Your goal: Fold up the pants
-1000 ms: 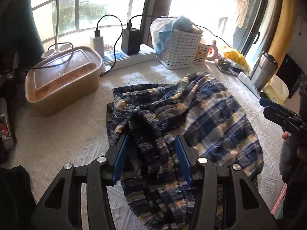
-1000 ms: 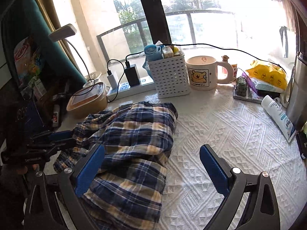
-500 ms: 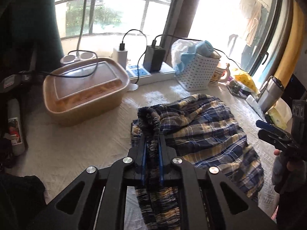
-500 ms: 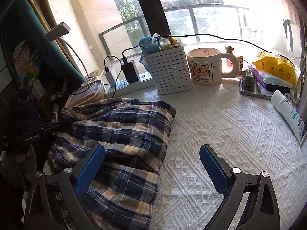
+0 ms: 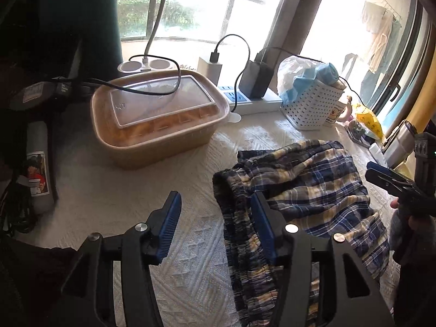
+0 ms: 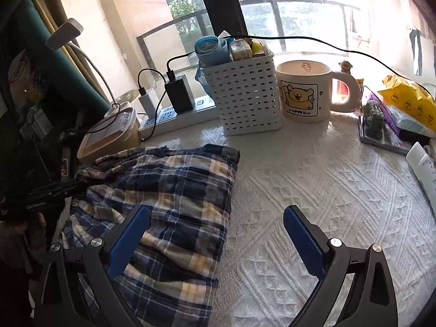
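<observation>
The blue and yellow plaid pants [image 5: 313, 179] lie spread on the white textured tablecloth [image 6: 313, 190]. My left gripper [image 5: 215, 199] is at their left end and its jaws are opening. The elastic waistband [image 5: 231, 207] stands bunched between the fingers, leaning on the right pad [image 5: 263, 226]; the left pad is clear of it. My right gripper [image 6: 215, 212] is wide open over the right edge of the pants [image 6: 177, 185], its left finger above the cloth and its right finger above bare tablecloth. Each gripper shows at the edge of the other's view.
A brown lidded box [image 5: 158, 120] stands just left of the pants. Behind them are a power strip [image 5: 250, 100] with chargers, a white basket [image 6: 245, 92] and a bear mug [image 6: 302, 92]. A white tube [image 6: 422, 163] and a yellow bag [image 6: 408, 100] lie at the right.
My left gripper shut on the waistband, drew it leftward so the pants stretched out, then opened and let the cloth go. My right gripper sank closer to the pants' right edge, still open.
</observation>
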{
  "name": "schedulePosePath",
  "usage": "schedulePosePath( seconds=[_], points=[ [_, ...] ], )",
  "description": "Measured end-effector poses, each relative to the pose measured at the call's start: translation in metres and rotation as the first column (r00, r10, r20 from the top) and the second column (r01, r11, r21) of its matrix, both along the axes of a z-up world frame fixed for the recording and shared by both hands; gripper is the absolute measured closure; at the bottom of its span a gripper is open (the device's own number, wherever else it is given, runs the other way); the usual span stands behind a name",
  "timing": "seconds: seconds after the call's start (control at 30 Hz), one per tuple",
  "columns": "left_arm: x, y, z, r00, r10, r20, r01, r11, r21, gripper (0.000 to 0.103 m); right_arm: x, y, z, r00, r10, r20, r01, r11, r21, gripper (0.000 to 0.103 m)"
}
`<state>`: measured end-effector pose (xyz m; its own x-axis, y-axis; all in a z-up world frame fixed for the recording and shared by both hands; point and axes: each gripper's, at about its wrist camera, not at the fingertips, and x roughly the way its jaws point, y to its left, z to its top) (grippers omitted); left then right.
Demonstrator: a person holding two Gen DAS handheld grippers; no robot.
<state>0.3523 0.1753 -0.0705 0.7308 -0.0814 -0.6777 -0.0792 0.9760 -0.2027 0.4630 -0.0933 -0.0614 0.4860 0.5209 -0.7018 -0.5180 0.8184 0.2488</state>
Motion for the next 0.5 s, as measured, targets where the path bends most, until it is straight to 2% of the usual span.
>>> schedulePosePath(
  seconds=[0.13,0.23,0.3,0.4,0.5],
  points=[
    [0.003,-0.001,-0.012,0.999,-0.027,-0.026,0.027,0.999,-0.037,0.049,0.026,0.013,-0.004,1.0,0.014,-0.006,-0.015,0.999,-0.043,0.003],
    [0.011,0.0,-0.037,0.996,-0.016,-0.086,0.01,0.998,-0.064,0.049,0.041,0.025,-0.017,0.999,0.026,-0.028,-0.029,0.994,-0.11,0.003],
    [0.011,0.003,-0.044,0.996,-0.005,-0.092,-0.004,0.995,-0.096,0.048,0.045,0.032,-0.028,0.999,0.023,-0.034,-0.028,0.986,-0.165,0.003],
    [0.003,0.001,-0.034,0.997,-0.002,-0.076,-0.006,0.996,-0.094,0.048,0.043,0.035,-0.034,0.999,0.016,-0.03,-0.022,0.981,-0.192,0.003],
    [-0.012,-0.004,-0.019,0.999,-0.008,-0.052,0.003,0.995,-0.096,0.048,0.027,0.025,-0.017,1.0,0.014,0.018,-0.011,0.984,-0.175,0.003]
  ],
)
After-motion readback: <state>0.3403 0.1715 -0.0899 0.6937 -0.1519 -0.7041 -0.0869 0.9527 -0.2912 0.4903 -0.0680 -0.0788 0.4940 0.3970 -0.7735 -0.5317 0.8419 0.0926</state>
